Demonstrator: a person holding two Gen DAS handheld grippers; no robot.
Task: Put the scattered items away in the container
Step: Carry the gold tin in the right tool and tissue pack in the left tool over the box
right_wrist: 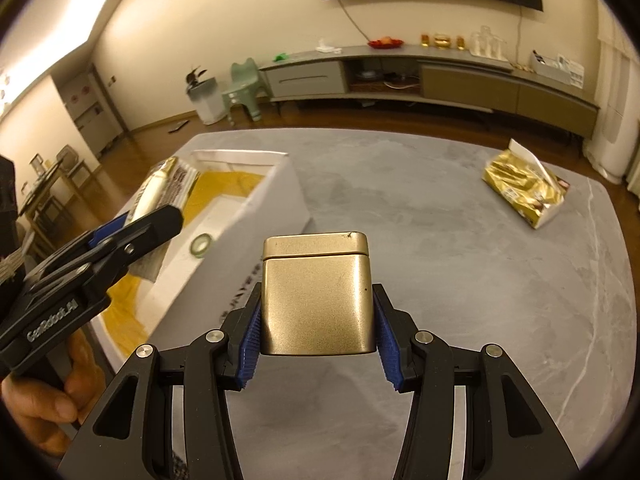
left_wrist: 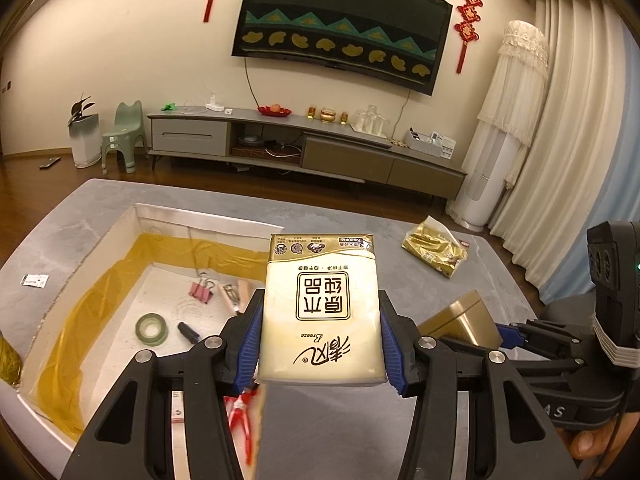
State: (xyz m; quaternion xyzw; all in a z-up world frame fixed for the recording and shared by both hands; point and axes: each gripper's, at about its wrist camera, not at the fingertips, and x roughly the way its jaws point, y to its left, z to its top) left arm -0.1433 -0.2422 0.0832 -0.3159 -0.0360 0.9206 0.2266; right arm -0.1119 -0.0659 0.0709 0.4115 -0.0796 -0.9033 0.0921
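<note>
Gripping a cream and gold tissue pack point(left_wrist: 320, 308) between its blue ribbed pads, the left gripper point(left_wrist: 320, 344) has its jaws parted just to the pack's width, pressed against both long sides. The pack is a soft, glossy plastic-wrapped rectangle with printed characters, held in the air at the near right edge of the white box point(left_wrist: 168, 216); in the right wrist view it shows tilted over the box's opening. The box is a shallow open rectangle with thin white walls, lined along its inner sides with crinkled yellow film. On its floor lie a ring of green tape point(left_wrist: 151, 329), a pink binder clip point(left_wrist: 201, 293), a small black cylinder point(left_wrist: 189, 332) and what looks like a nail clipper point(left_wrist: 232, 294).

The right gripper point(right_wrist: 318, 336) is closed to the width of a gold tin point(right_wrist: 318, 296), its ribbed pads touching the tin's two side walls. The tin is a squarish metal block with rounded corners, a brushed satin sheen and a fitted lid, held above the grey marbled table point(right_wrist: 500, 300), just right of the box's outer wall.

A crumpled gold tissue packet point(right_wrist: 524, 186), torn open at the top, lies on the table well apart, toward the far right corner
</note>
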